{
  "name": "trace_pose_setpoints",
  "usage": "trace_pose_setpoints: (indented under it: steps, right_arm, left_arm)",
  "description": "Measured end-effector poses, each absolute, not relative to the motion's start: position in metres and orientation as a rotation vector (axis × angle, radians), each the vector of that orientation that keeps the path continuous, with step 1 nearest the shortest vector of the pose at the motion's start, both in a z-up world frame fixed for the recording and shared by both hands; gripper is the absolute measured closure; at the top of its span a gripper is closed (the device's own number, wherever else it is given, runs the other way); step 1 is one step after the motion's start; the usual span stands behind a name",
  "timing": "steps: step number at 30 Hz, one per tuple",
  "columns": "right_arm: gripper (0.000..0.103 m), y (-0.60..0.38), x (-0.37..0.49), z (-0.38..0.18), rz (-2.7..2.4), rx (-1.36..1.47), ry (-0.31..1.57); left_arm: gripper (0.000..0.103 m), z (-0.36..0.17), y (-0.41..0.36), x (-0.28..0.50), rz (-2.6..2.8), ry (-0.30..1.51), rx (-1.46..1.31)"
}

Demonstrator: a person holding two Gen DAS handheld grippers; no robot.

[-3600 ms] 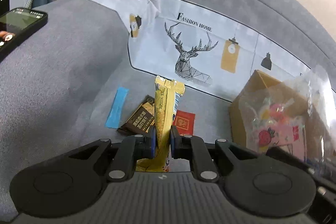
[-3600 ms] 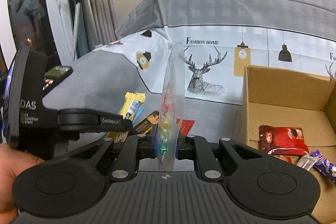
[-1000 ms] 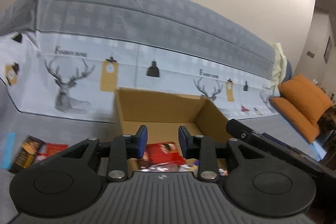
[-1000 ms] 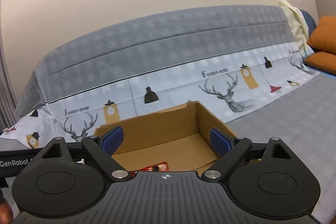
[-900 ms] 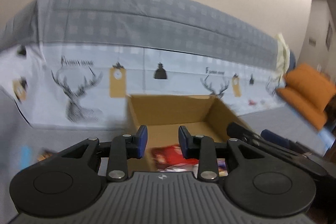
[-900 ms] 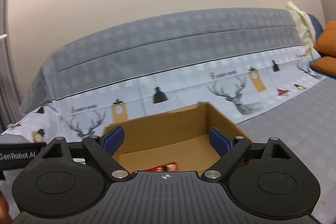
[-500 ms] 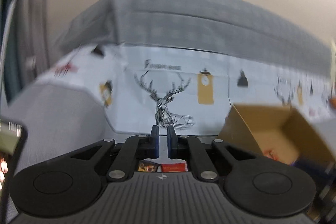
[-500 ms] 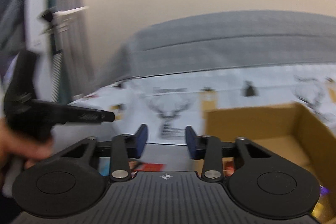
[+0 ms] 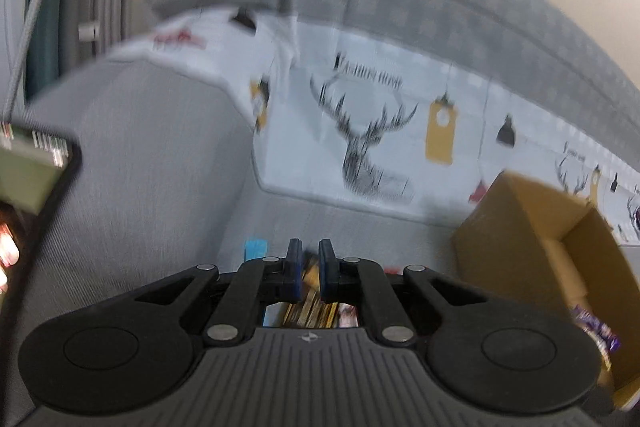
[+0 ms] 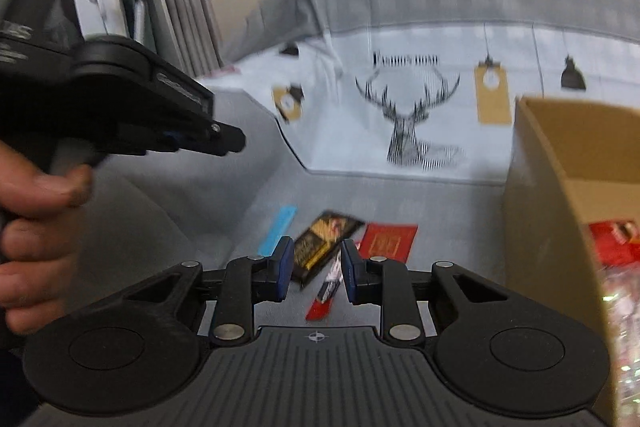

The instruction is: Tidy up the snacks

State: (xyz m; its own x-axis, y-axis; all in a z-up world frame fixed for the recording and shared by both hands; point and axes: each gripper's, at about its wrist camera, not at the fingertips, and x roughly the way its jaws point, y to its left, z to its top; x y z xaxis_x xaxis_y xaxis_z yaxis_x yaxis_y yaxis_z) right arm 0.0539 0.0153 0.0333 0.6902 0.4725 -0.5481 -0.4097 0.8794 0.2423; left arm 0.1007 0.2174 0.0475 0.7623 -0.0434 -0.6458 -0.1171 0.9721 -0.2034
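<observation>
Loose snacks lie on the grey sofa seat: a dark brown and gold packet, a red packet, a thin blue stick and a small red bar. My right gripper is partly open and empty, just above the dark packet. My left gripper has its jaws nearly closed with a narrow gap and holds nothing; the dark packet shows beneath it. It also shows at the left of the right wrist view. The cardboard box at the right holds a red packet.
A deer-print cloth covers the sofa back. A phone lies on the armrest at the left. A purple wrapper lies in the box. Curtains hang at the far left.
Both grippers swung left from the box to the loose snacks and dipped down. The right jaws narrowed from wide open. The left jaws narrowed too. Earlier held packets are gone from both.
</observation>
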Motion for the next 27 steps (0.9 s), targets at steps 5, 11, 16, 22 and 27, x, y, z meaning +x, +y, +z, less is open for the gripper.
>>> trace_pose_setpoints:
  steps: [5,11,16,22,27]
  right_arm:
    - [0.074,0.026,0.069,0.013,0.483,0.107,0.707]
    - [0.074,0.045,0.084,-0.007,0.48,0.043,0.753]
    - [0.074,0.051,0.097,-0.027,0.471,0.033,0.827]
    - [0.074,0.059,0.102,-0.036,0.475,-0.019,0.84]
    - [0.096,0.056,0.099,-0.035,0.467,-0.041,0.806]
  left_arm:
    - [0.095,0.029,0.225,0.12,0.039,0.754,-0.288]
    - [0.094,0.011,0.211,0.141,0.008,0.821,-0.252]
    - [0.073,-0.007,0.203,0.154,-0.023,0.892,-0.253]
    - [0.055,-0.02,0.194,0.164,-0.02,0.926,-0.215]
    - [0.053,-0.027,0.192,0.172,-0.012,0.948,-0.195]
